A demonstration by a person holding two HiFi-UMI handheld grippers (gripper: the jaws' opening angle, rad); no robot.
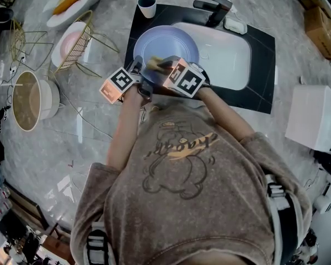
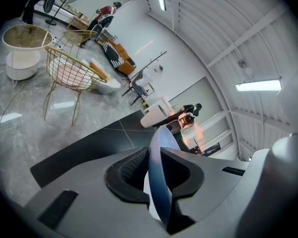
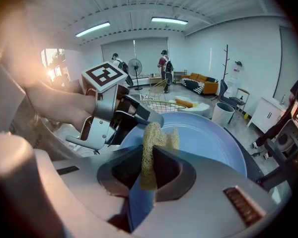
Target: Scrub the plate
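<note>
Two grippers meet at the near rim of a blue plate (image 1: 166,44), which sits on a black mat (image 1: 262,95) beside the sink (image 1: 227,59).

Well to the left of the left gripper (image 1: 137,68) stands a round pot (image 1: 27,100). Nearer, still on its left, is a gold wire basket (image 1: 80,42) with a pink dish (image 1: 65,41) in it.

The left gripper (image 2: 156,175) pinches the plate (image 2: 160,155). In the left gripper view the rim runs edge-on between the two dark pads, which press on it from both sides. Beyond its jaws a cup (image 1: 147,6) stands on the mat's far corner.

Just right of it, the right gripper (image 1: 161,65) is clamped on a yellow mesh scrubber (image 1: 153,63). In the right gripper view the right gripper (image 3: 148,165) has the scrubber (image 3: 152,142) squeezed upright between its jaws. Its frayed top stands above them and looks to be touching the plate (image 3: 211,140). The left gripper (image 3: 120,114) shows just to the left, on the same rim.

To the right of the right gripper lies the white sink, with a dark tap (image 1: 214,8) at its far edge. Farther right, well apart, is a white box (image 1: 319,117).
</note>
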